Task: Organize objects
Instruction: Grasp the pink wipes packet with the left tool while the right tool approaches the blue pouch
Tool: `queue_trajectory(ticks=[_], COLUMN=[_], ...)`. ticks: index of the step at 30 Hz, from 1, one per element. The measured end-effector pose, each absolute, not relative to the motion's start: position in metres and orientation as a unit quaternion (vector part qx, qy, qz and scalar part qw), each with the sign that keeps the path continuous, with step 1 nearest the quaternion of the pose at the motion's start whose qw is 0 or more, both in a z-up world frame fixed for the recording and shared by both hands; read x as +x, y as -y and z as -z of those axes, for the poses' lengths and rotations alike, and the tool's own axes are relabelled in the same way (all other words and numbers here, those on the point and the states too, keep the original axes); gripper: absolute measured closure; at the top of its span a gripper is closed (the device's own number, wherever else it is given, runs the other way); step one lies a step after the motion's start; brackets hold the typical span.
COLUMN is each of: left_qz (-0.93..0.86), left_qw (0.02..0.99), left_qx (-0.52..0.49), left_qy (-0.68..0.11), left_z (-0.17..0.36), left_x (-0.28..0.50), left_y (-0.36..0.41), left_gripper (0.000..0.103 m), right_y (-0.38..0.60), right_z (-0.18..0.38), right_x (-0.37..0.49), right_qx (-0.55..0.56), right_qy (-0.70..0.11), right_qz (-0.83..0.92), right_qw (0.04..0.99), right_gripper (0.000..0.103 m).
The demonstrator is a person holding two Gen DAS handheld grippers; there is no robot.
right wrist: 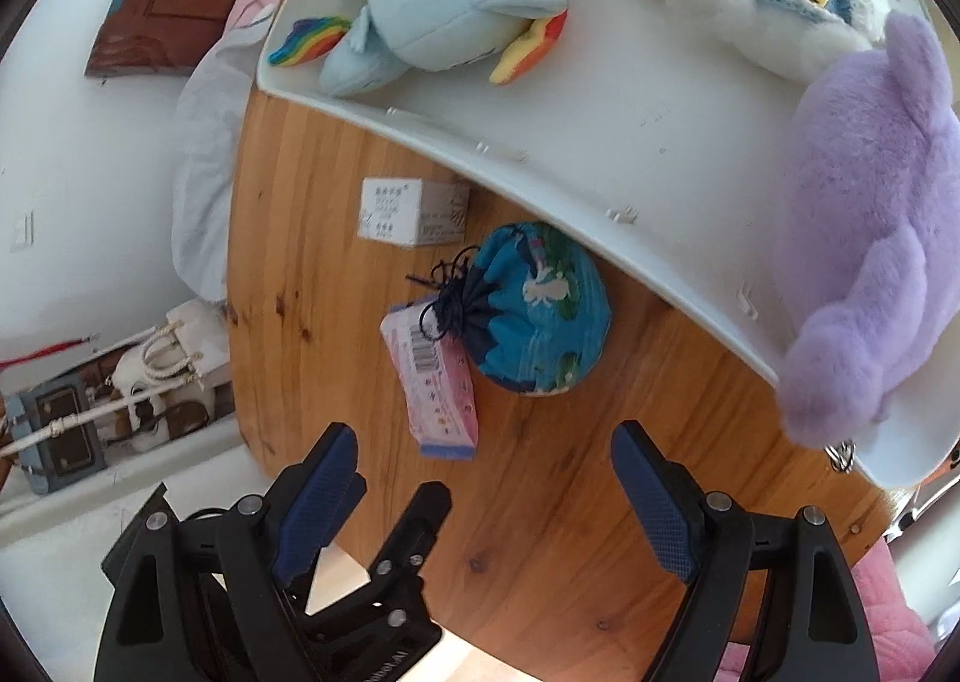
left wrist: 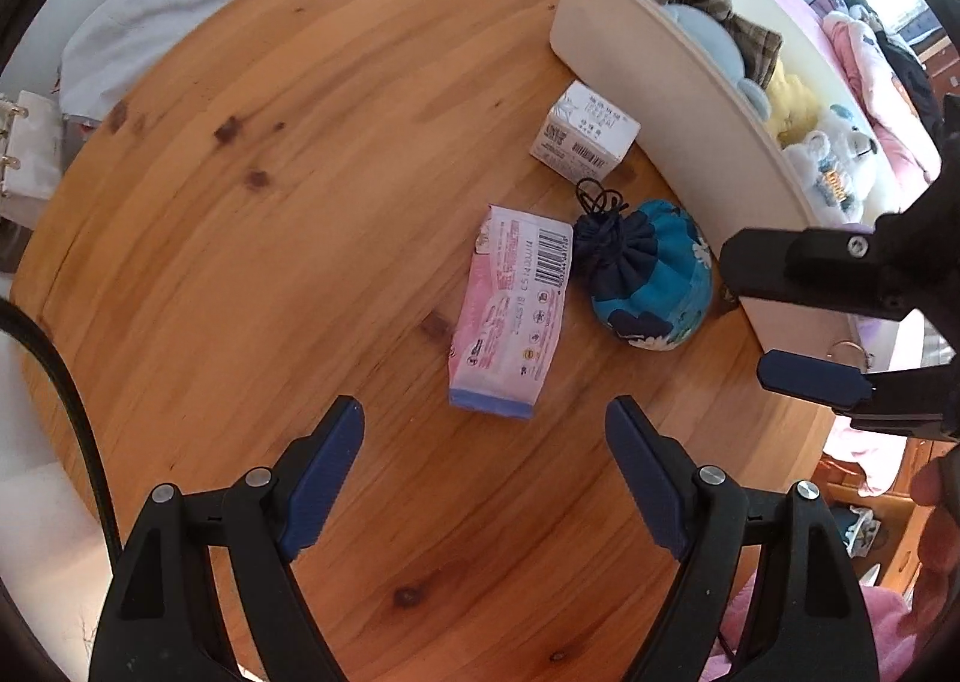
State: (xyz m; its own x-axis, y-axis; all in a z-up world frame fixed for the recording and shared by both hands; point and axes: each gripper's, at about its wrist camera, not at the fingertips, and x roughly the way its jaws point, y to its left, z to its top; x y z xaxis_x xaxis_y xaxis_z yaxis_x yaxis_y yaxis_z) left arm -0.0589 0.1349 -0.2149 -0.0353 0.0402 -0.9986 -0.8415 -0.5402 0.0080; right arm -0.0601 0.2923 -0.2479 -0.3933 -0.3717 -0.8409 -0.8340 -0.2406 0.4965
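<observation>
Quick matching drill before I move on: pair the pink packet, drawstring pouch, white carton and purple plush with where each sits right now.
Things:
1. pink packet
2. drawstring pouch
3. white carton
4. purple plush

Places:
A. inside the white bin
B. on the table, between carton and packet
C. on the table, nearest the left gripper
D. on the table, against the bin's wall, farthest from the grippers

Pairs: 1-C, 2-B, 3-D, 4-A
</observation>
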Motion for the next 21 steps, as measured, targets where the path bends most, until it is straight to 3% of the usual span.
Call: queue_trajectory(ticks=[16, 21], left_qz=[-0.639, -0.640], left_qw=[0.315, 0.308], left_qx=[-0.641, -0.645], left_qy=[-0.285, -0.281], left_z=[0.239, 0.242], left_x=[-0.073, -0.072], left_y=[-0.150, -0.155], left_gripper=[0.019, 0.026], right_y=[-0.292, -0.291], right_z=[0.265, 0.268], right_x=[-0.063, -0.067], right_qx=[-0.518, -0.522], right_qy=[-0.603, -0.602], right_qz=[-0.569, -0.565], right_qw=[0.212, 0.217], right_gripper=[0.016, 0.016])
